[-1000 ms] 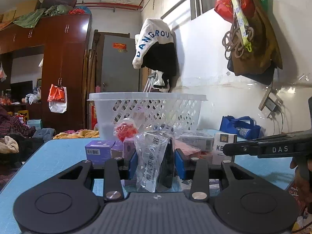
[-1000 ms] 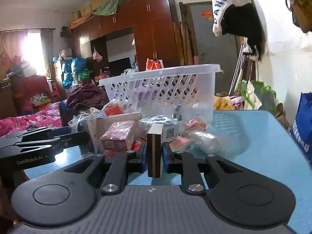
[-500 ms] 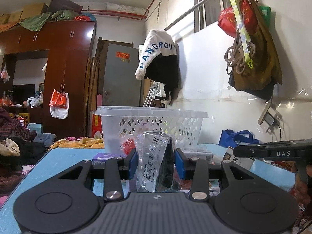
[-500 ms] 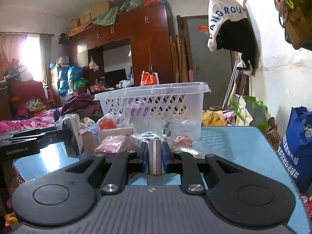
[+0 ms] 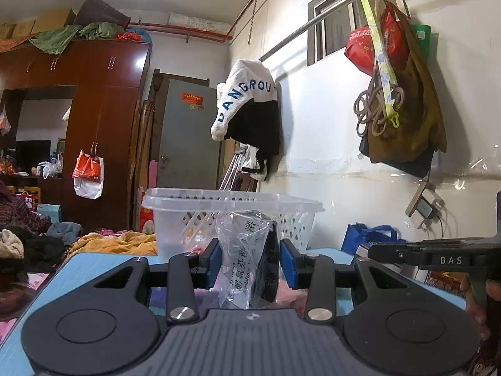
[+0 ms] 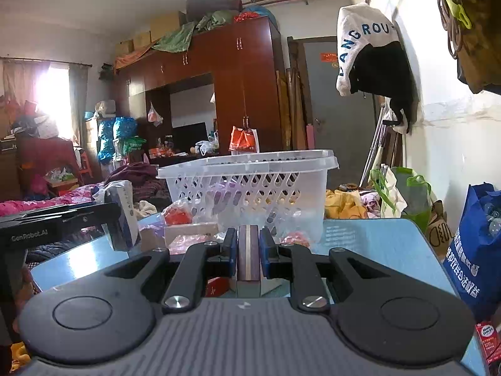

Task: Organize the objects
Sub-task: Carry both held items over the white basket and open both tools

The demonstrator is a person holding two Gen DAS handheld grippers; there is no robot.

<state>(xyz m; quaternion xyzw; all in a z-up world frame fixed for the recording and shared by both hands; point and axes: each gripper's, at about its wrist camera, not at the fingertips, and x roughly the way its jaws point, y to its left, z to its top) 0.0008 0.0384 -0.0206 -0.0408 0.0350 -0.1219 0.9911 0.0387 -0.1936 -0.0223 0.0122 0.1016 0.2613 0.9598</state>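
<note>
My left gripper is shut on a clear plastic packet with a dark box inside, held above the blue table. It shows from the side in the right wrist view. My right gripper is shut on a thin dark box with a pale stripe. The white lattice basket stands just beyond both grippers; its rim is about level with them. The right gripper's side shows at the right of the left wrist view.
Several small packets and boxes lie on the table in front of the basket. A blue shopping bag stands off the table's right edge. The wall with hanging bags is on the right.
Both grippers have risen with their items; the basket rim, earlier well above them, now sits about level. The table items have dropped low in both views.
</note>
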